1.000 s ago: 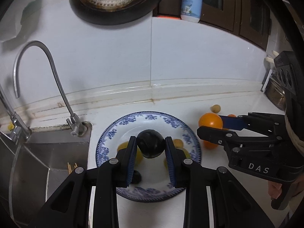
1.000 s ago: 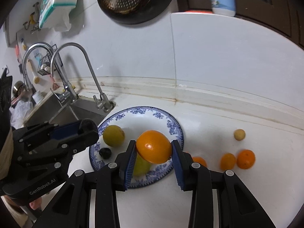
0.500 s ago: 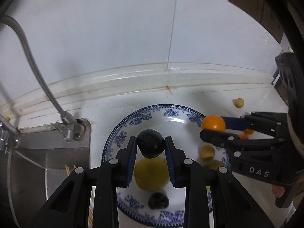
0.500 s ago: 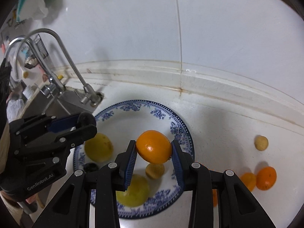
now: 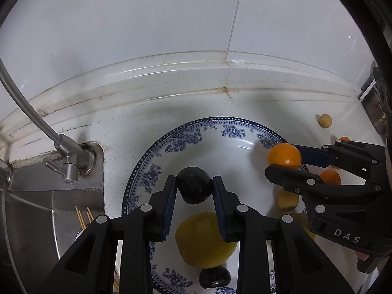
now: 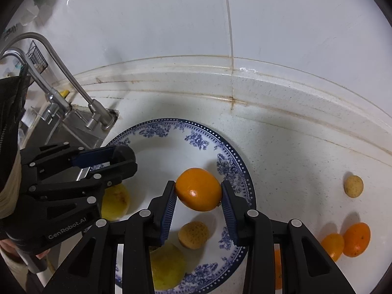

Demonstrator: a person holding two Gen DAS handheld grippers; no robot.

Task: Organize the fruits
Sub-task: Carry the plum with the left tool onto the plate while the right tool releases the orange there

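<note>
In the left wrist view, the left gripper (image 5: 194,191) has come down and forward since a second ago: the faucet and the hanging pan have slid out of the top of the picture, and the blue-patterned plate (image 5: 171,147) now fills the lower half. Its jaws stay clenched on a dark round fruit (image 5: 194,188), held above the plate's white centre. The drop suggests that a release onto the plate is close. The fruit is near black, smooth and dully glossy. Below it on the plate lie a large yellow fruit (image 5: 205,240) and a second small dark fruit (image 5: 214,278). At the right, the right gripper (image 5: 285,164) carries an orange (image 5: 284,156) over the plate's rim.

In the right wrist view, the right gripper has likewise sunk toward the plate, which looks larger than before. Its jaws grasp the orange, bright and slightly oval, with one shiny spot, above the plate's right half. A small tan fruit (image 6: 193,235) lies on the plate under it. Out on the desk (image 6: 294,161) remain a pale tan fruit (image 6: 353,186) and two small oranges (image 6: 345,241), so the sorting looks unfinished.
</note>
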